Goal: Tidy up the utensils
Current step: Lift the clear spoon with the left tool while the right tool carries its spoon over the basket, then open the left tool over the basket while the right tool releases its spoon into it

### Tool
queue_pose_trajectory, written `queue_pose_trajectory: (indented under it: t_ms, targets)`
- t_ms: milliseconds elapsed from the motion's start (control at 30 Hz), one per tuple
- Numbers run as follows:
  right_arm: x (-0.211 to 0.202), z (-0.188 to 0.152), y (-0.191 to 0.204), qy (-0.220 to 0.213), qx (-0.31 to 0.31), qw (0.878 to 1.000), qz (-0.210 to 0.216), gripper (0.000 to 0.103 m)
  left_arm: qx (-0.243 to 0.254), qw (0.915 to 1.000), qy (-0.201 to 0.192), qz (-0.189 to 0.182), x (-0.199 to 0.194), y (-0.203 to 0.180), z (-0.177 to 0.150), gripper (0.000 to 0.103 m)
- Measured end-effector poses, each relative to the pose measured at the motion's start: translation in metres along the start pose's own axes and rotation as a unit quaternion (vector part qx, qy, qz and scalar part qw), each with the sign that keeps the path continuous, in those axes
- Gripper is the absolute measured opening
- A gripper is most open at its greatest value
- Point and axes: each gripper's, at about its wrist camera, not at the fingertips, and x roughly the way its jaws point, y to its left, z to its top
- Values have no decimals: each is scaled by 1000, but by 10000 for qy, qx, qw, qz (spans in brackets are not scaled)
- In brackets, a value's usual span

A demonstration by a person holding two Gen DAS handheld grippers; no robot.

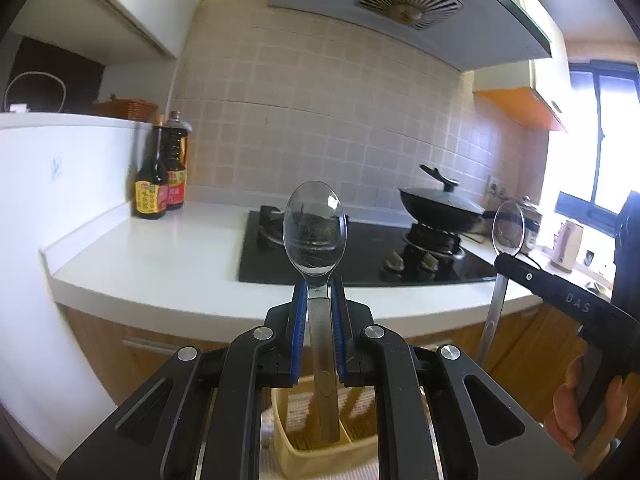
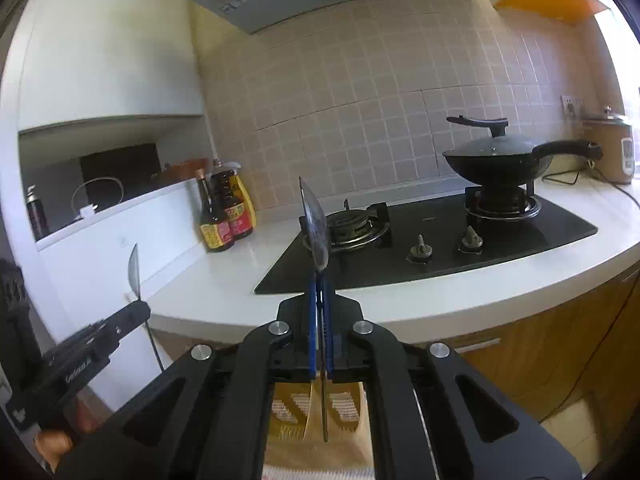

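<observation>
between each gripper's (image 1: 319,284) pads, a spoon (image 1: 315,226)

Bottles (image 1: 158,184) stand at the worktop's (image 1: 168,256) left; the stove (image 1: 360,256) lies centre, a pan (image 1: 440,208) on its right burner, under the hood (image 1: 400,8).

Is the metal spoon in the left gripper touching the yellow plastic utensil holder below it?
Cannot tell. In the left wrist view the metal spoon handle's end overlaps the yellow plastic utensil holder, but depth there is unclear.
</observation>
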Motion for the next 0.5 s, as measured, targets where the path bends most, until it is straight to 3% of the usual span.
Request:
queue_pose_trajectory:
  t_ms: [200, 500]
  targets:
    - [30, -25, -7, 151, -164, 9997, -68, 2, 15, 10000, -34, 84, 23, 8, -20, 10]
    - [27, -56, -6, 149, -403, 9989, -179, 2, 39, 9998, 197, 7, 31, 19, -48, 11]
